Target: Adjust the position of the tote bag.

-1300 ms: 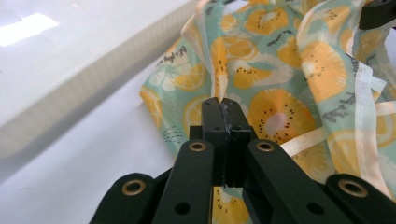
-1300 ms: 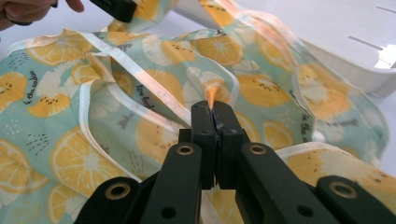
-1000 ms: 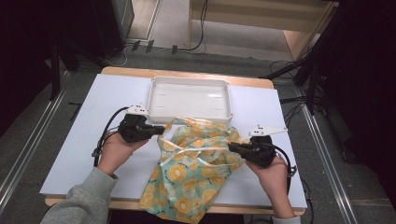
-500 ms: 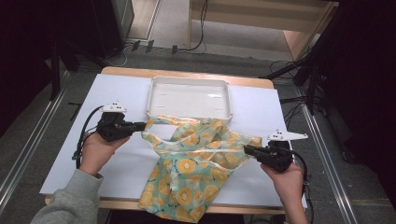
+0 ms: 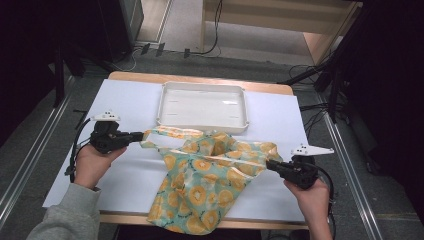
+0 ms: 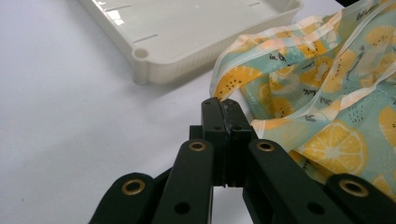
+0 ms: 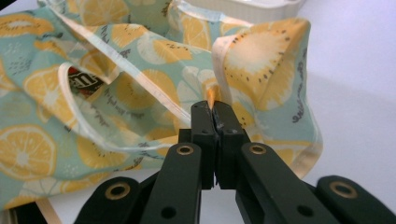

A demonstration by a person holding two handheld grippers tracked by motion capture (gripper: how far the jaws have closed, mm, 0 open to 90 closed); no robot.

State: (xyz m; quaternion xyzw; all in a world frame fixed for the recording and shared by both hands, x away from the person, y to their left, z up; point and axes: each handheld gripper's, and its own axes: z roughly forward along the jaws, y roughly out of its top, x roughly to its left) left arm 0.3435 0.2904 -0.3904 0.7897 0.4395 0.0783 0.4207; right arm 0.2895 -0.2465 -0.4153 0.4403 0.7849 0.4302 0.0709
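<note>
Here, both tools are gripping a lemon-print cloth bag (image 5: 210, 180) that is lying across the lower middle of the high view on the white table cover (image 5: 125, 110), with its bottom edge hanging over the near edge of the table. The left gripper (image 5: 142, 135), at the left of that frame, is clenching the end of one strap (image 6: 233, 81); in the left gripper view its jaws are standing pressed together with the pale binding caught between their tips. The right gripper (image 5: 270, 165), at the lower right, is doing the same on the bag's far side: in the right gripper view the jaws are meeting on a thin fold of hem (image 7: 214, 95), with the printed cloth bunching up above them. A white tray (image 5: 202, 105) is sitting empty in the upper middle, just beyond the bag and touching the strap's loop or very nearly so.

Judging from the two grips set wide apart, the bag is being spread flat. The hold on each side looks slight, only an edge of fabric at the very jaw tips, so any harder pull outward is risking one side slipping free and the cloth collapsing back into a heap. The overhanging lower part is adding drag; if it is catching on the table edge, it could skew the bag or tug it toward the person. The strap near the tray could also snag its corner.
</note>
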